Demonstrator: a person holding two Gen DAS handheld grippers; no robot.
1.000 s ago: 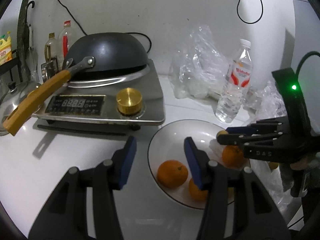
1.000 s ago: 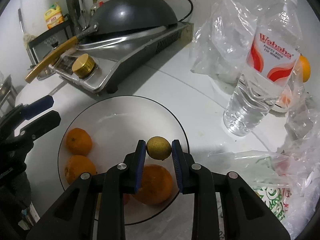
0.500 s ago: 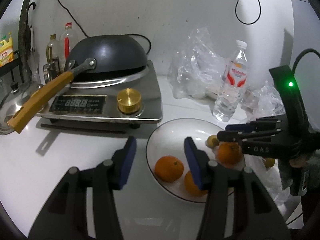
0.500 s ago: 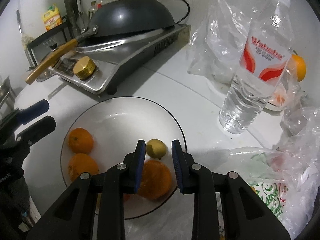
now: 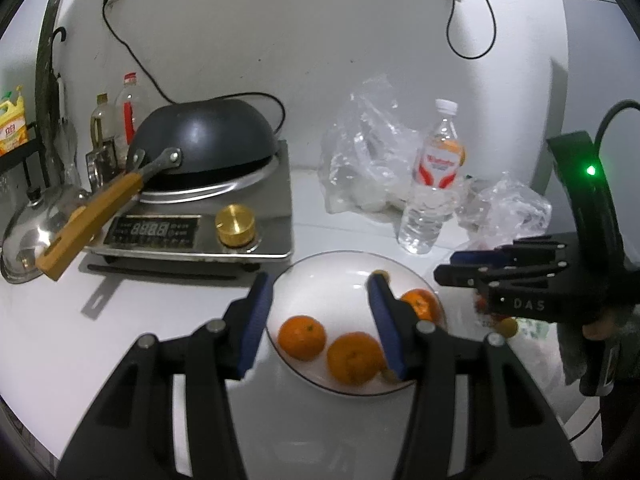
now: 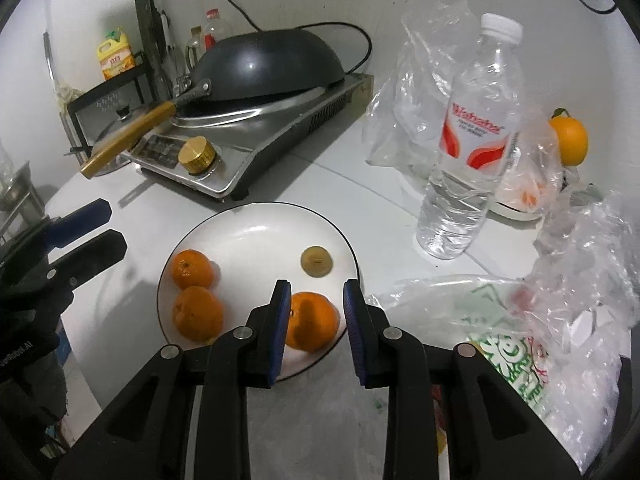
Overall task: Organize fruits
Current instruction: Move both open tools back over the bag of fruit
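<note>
Fingers (image 6: 280, 312) (parted) flank orange (image 6: 312, 326), lime (image 6: 317, 262) beyond.

plate (image 6: 224, 232) — glossy white ceramic | wok (image 6: 268, 66) — matt dark metal | bags (image 6: 580, 248) — crinkled clear plastic

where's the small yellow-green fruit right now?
In the right wrist view, the small yellow-green fruit lies on the white plate, toward its right rim, just beyond the open right gripper and the nearest orange.

Light: we see dim, cool indoor lighting.
Glare: sheen on the wok (image 6: 268, 64).
Edges: strong fisheye bending, black corners.
</note>
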